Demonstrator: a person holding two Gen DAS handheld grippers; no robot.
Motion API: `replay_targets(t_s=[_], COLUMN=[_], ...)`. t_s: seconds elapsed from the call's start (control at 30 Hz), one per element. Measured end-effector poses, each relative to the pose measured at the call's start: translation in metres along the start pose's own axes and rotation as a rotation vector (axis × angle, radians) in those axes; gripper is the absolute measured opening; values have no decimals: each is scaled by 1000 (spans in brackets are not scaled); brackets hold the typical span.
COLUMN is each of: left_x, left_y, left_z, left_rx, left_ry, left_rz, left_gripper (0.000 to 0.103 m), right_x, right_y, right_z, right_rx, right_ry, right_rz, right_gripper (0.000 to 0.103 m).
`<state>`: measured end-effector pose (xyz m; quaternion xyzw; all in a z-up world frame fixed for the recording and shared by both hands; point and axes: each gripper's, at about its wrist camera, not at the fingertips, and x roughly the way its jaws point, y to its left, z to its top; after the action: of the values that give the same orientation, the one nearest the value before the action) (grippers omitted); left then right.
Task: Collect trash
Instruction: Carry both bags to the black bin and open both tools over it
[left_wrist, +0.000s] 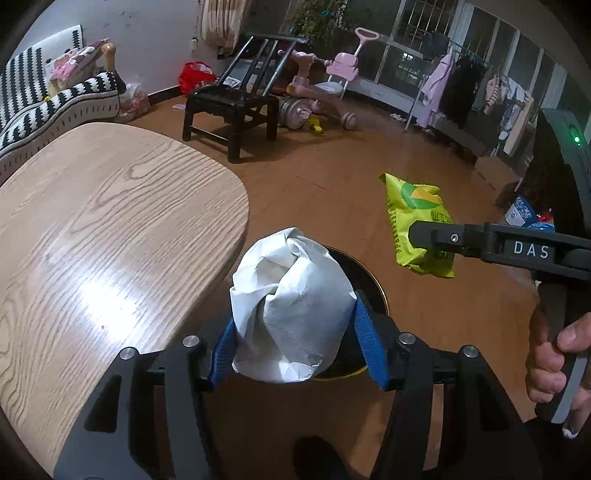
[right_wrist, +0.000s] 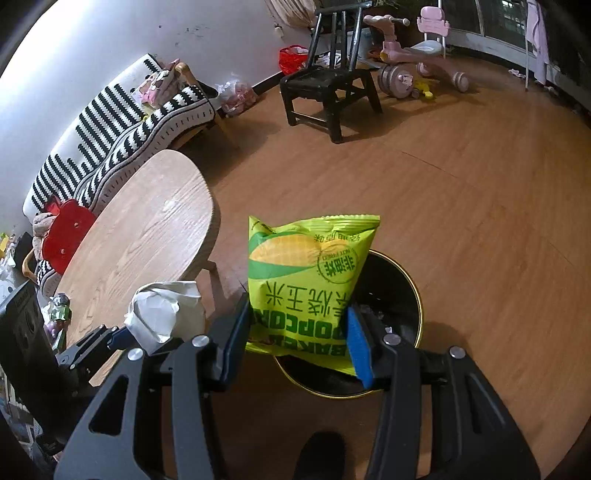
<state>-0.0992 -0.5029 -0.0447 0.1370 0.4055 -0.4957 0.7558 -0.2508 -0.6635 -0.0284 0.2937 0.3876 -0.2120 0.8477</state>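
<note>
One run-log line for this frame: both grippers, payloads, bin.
left gripper: shut on crumpled white paper | right gripper: shut on green popcorn bag | both over black bin | nothing released yet

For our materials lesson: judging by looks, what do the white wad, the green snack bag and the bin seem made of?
White wad: probably matte paper, sharp crumples. Green snack bag: likely glossy printed plastic film, crimped top seam. Bin: black, gold rim; metal or plastic, unclear.
</note>
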Motion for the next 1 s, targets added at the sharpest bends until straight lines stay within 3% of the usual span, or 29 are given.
replay_targets(t_s=[0.67,0.73,0.8,1.0], left_x=[33,38,43,48], left_y=[-18,-19,-19,-23], left_z=[11,10,9,11], left_rx=[19,29,31,33], left_ry=[35,40,52,53], left_rz=[-16,-16,-8,-3], left_gripper=[57,58,62,76], right_x=[6,6,5,2], right_y=[2,0,-4,-9], right_z=[0,1,3,3], right_rx=[31,51,63,67], right_ry=[4,-1,-13,-25], right_rz=[-18,-15,-8,-11], right_gripper=[49,51,71,71])
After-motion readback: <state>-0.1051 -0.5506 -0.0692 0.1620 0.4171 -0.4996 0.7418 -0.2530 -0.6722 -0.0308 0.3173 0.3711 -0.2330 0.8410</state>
